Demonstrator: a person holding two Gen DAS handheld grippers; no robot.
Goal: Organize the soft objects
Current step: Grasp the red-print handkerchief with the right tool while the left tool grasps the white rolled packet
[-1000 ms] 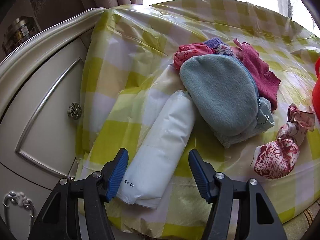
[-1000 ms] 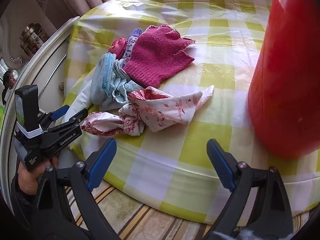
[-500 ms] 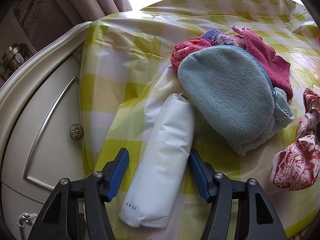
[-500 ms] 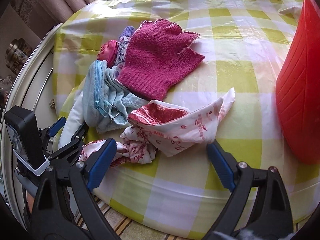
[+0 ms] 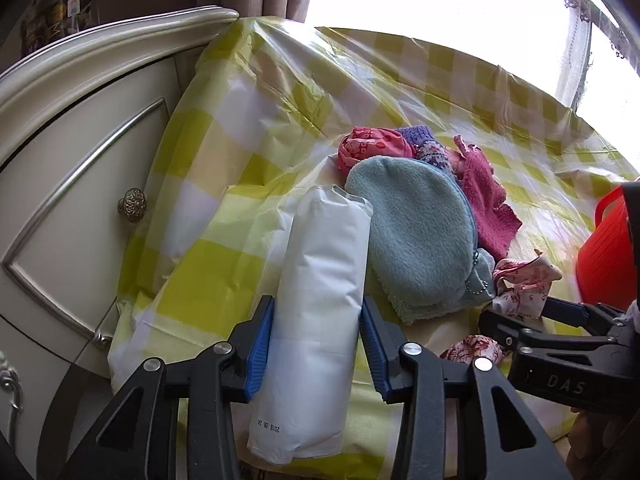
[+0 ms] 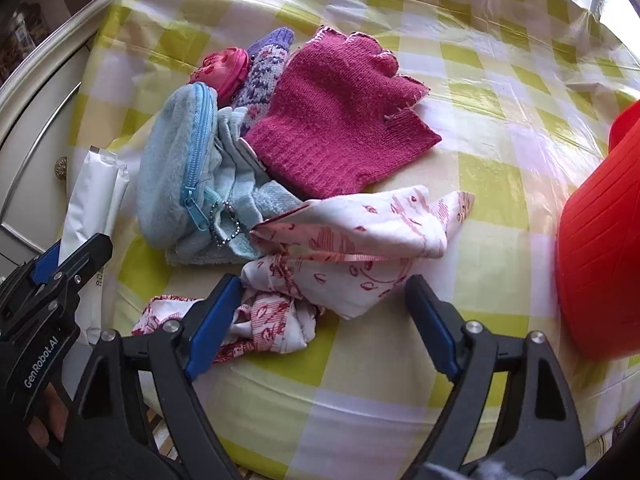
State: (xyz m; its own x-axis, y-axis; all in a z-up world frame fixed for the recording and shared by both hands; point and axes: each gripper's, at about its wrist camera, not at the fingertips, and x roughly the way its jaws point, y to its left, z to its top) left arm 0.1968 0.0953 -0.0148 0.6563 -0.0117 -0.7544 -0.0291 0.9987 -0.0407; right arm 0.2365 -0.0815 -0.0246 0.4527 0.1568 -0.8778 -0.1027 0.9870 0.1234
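A white soft pack (image 5: pixel 320 264) lies lengthwise at the table's left edge. My left gripper (image 5: pixel 317 312) is closing on it, and both blue pads touch its sides. Beside the pack are a light blue fleece pouch (image 6: pixel 176 168), a magenta knitted glove (image 6: pixel 336 120), a purple knitted piece (image 6: pixel 266 64) and a small pink pouch (image 6: pixel 224 66). A red-and-white patterned cloth (image 6: pixel 352 240) lies crumpled near the front edge. My right gripper (image 6: pixel 322 284) straddles it with jaws closing. Its left pad touches the bunched part, and its right pad stands apart from the cloth.
The round table (image 6: pixel 500 160) wears a yellow-and-white checked plastic cover. A red ribbed basket (image 6: pixel 600 240) stands at the right. A cream cabinet (image 5: pixel 80 184) with a metal knob adjoins the table on the left. A window and curtains are behind.
My left jaws have narrowed from wide of the white pack to touching both its sides. The right gripper has moved in over the patterned cloth, and its jaws have come closer together.
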